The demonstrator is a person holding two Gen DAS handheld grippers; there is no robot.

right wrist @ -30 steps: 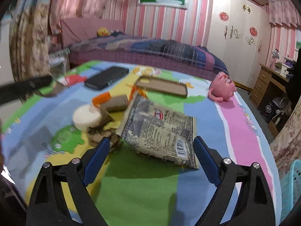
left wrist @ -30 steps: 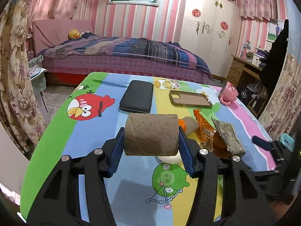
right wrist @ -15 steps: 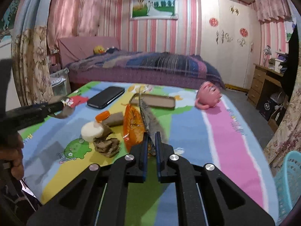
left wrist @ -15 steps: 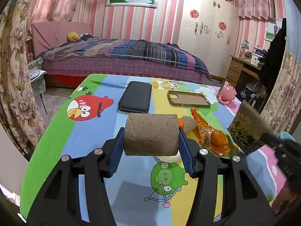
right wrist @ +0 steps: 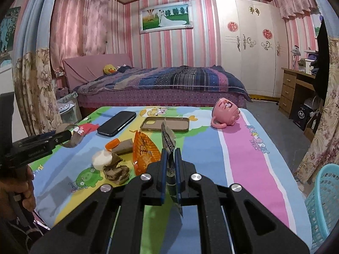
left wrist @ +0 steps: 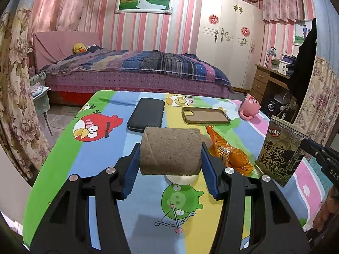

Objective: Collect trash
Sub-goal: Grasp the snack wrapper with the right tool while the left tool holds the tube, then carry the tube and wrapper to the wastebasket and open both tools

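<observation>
Both tongs loaded up with trash over the cartoon-bird bench

The left tongs (left wrist: 170, 158) are clamped on a brown cardboard tube (left wrist: 170, 150) held sideways between the blue pads, hovering above the bench (left wrist: 63, 169). The right tongs (right wrist: 170, 165) are squeezed nearly closed on a dark snack wrapper (right wrist: 168, 139), which stands up edge-on between the pads and hangs clear of the bench; from the left camera its printed face (left wrist: 279, 154) shows off to the right. Left on the bench: an orange wrapper (right wrist: 145, 152), a crumpled brown scrap (right wrist: 115, 170), a white round lump (right wrist: 101, 158) and a small orange cap (right wrist: 112, 144), all bunched together in the middle. Further back sit a black phone (right wrist: 116, 123), a phone case (right wrist: 165, 124) and a tipped-over pink mug (right wrist: 225, 113). A teal basket (right wrist: 324, 203) sits low at the right edge.
</observation>
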